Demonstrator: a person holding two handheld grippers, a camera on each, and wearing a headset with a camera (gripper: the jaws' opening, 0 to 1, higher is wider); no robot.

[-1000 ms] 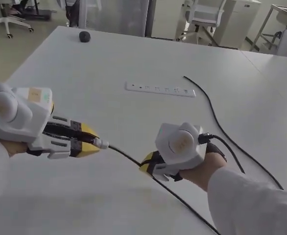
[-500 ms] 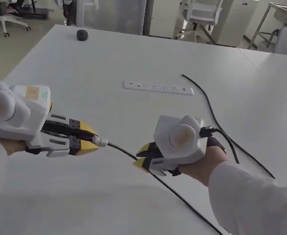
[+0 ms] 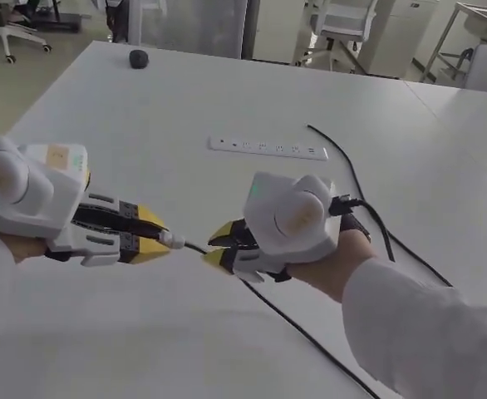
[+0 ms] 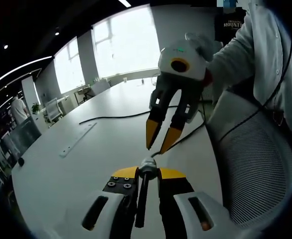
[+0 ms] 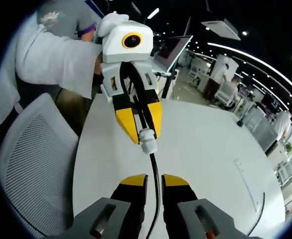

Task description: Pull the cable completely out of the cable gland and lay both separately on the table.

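- My left tongs [image 3: 148,239] are clenched on the cable gland [image 5: 147,140]. Its pale end sticks out past the yellow tips, over the worktop [image 3: 227,91].
- The cable [image 3: 297,331] is not out yet. It leaves the gland's nose as a black line, heads toward my right side, drops onto the worktop and trails off toward the near edge.
- My right tongs [image 5: 155,181] stand just beside the gland, tips pointing at the left tongs.
- In the right gripper view the cable passes between the two jaws with a sliver of gap on each side. I judge them released, straddling the cable rather than pinching it.
- What the pull turns on: gland and cable share one long axis, running left to right between my two hands. The right tongs sit on that axis, so they are the nearer ones to the cable.
- As I read it, the next move is to close the right tongs on the cable close to the gland. Then I draw the hands apart along that line; a sideways tug would likely bind the cable in the gland.
- Neither part lies on its own on the worktop so far.
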